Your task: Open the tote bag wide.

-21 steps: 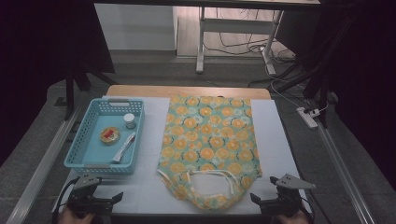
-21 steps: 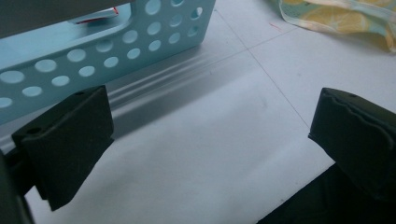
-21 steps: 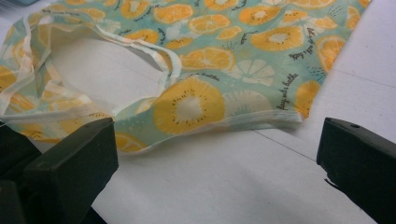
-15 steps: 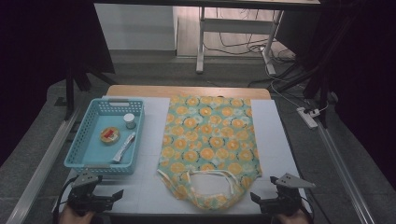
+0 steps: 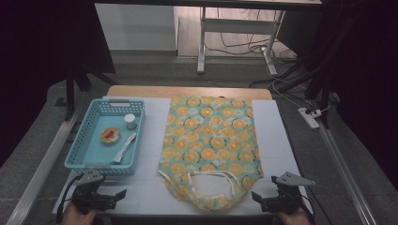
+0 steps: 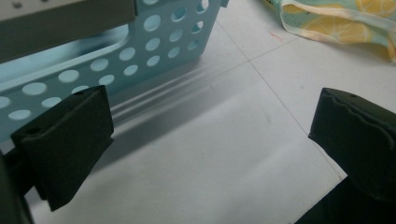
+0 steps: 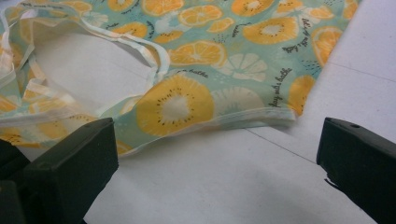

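Observation:
A tote bag (image 5: 209, 145) printed with orange slices lies flat in the middle of the white table, its handles (image 5: 211, 180) toward the near edge. My left gripper (image 5: 110, 197) rests open at the near left corner, just in front of the blue basket (image 5: 84, 161). My right gripper (image 5: 263, 199) rests open at the near right corner. Its jaws stand wide apart in the right gripper view, with the bag's corner (image 7: 280, 112) and handles (image 7: 140, 51) just beyond them. Nothing lies between either pair of jaws.
The blue basket (image 6: 154, 42) holds a small white-capped jar (image 5: 130, 121), a round tin (image 5: 110, 136) and a white packet (image 5: 124, 147). A wooden strip (image 5: 187, 91) runs along the table's far edge. Metal rails flank the table, and desk legs and cables lie beyond.
Both grippers have drawn back a little toward the near edge. The bag and basket lie as before.

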Demonstrator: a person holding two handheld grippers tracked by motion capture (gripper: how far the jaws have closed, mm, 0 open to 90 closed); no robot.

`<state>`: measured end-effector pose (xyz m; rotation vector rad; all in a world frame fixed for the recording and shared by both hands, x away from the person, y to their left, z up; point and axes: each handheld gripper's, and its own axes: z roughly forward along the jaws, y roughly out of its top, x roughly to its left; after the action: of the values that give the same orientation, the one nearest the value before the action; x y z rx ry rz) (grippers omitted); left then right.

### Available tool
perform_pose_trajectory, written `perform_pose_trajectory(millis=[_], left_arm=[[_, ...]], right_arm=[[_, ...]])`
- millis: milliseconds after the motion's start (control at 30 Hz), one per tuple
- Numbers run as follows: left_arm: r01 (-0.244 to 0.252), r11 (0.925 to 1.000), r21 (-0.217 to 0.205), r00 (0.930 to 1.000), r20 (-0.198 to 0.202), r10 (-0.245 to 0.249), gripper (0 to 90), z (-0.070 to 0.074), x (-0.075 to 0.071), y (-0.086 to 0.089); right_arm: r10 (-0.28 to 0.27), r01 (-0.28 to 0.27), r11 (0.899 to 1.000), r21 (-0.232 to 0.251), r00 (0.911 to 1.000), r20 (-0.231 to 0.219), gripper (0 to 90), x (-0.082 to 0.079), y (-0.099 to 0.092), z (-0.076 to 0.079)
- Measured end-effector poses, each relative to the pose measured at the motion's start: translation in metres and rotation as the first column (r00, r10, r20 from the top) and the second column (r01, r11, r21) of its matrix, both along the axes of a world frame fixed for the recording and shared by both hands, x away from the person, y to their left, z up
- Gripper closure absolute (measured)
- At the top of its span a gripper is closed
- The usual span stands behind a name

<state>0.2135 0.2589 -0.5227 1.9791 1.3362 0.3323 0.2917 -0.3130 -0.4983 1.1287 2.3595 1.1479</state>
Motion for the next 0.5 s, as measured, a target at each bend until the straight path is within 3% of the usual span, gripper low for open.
perform_pose_trajectory(millis=[267, 500], left_arm=[[0.001, 1.0, -0.004, 1.0, 0.007, -0.001, 0.0, 0.0003, -0.0009, 0.0003], [0.005, 1.0, -0.005, 0.9999, 0.011, -0.005, 0.0, 0.0004, -0.0015, 0.0002]], right_arm=[[0.017, -0.017, 1.0, 0.017, 0.9998, -0.01, 0.0, 0.0006, -0.0008, 0.0002], [0.091, -0.092, 0.995, 0.025, 0.9952, 0.037, 0.0, -0.0027, 0.007, 0.0052]])
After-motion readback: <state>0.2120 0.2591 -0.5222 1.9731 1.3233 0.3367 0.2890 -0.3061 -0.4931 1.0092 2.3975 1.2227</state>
